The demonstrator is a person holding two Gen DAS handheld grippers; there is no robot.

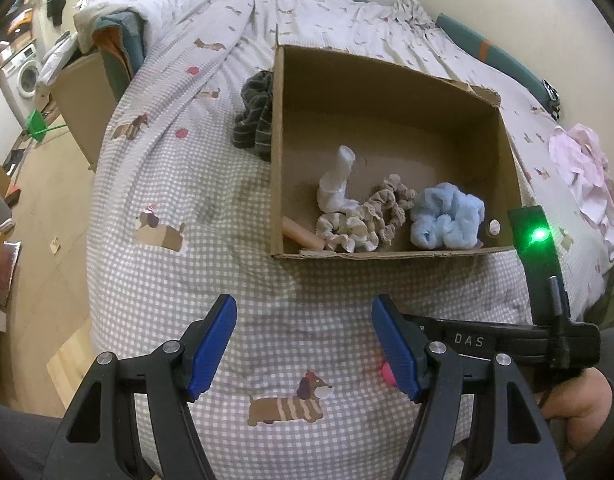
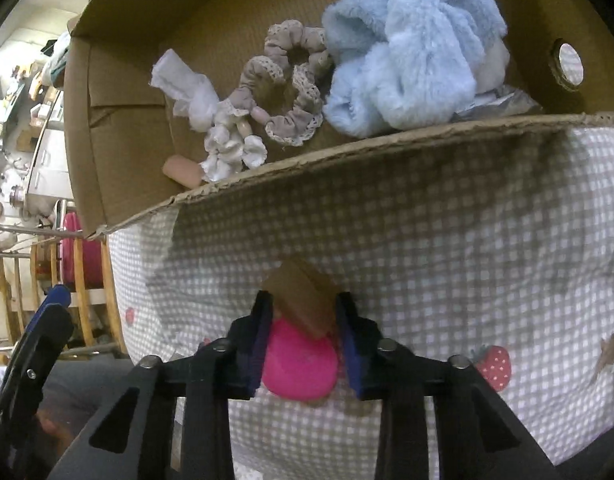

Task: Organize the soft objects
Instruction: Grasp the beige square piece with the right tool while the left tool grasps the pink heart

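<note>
Brown sponge (image 2: 303,300): pinched between the fingers of the right gripper (image 2: 305,322), above the checked bedspread (image 2: 427,240), just short of the box's near wall; plain only in the right wrist view.
Pink sponge (image 2: 299,364): directly behind the brown one, between the same fingers; from the left wrist only a pink sliver (image 1: 388,374) peeks past a blue finger pad.
Right gripper: closed on the two sponges; the left wrist view shows only its black body and a green light from the side.
Left gripper (image 1: 305,344): fingers spread wide with nothing between them, over the bedspread (image 1: 167,184) in front of the box.
Cardboard box (image 1: 387,80): open on the bed; the left wrist view takes in all of it, the right only the near corner (image 2: 119,128).
Inside the box: blue fluffy scrunchie (image 2: 407,60), beige lace scrunchies (image 2: 291,92), white cloth scrap (image 2: 187,84), a peach-coloured block (image 2: 183,172), all along the near wall.
Left wrist view only: dark striped cloth (image 1: 255,114) against the box's left outer wall, pink garment (image 1: 583,172) well apart at the bed's right edge, washing machine (image 1: 25,76) far off.
</note>
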